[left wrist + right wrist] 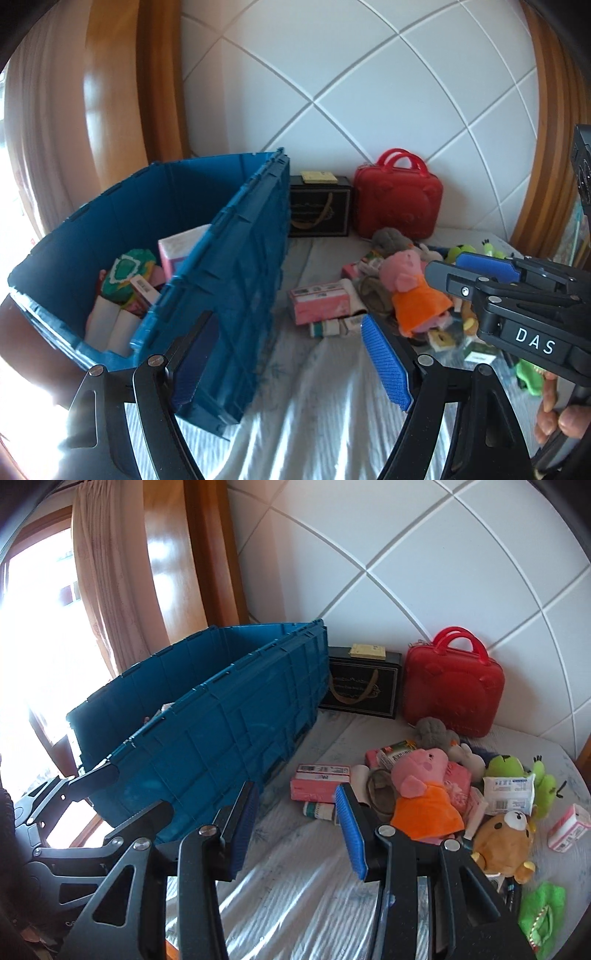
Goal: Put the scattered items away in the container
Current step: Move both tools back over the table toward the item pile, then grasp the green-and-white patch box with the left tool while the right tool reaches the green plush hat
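Both your claws are spread and empty: the soft pink pig plush in the orange dress (424,794) lies just right of the right gripper (295,827), probably light and squashy, so pinch its body, then the blue plastic crate (207,731) on your left.

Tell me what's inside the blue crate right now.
In the blue crate: a green-and-white toy, a pink-and-white box, small cartons. The near wall hides the rest.
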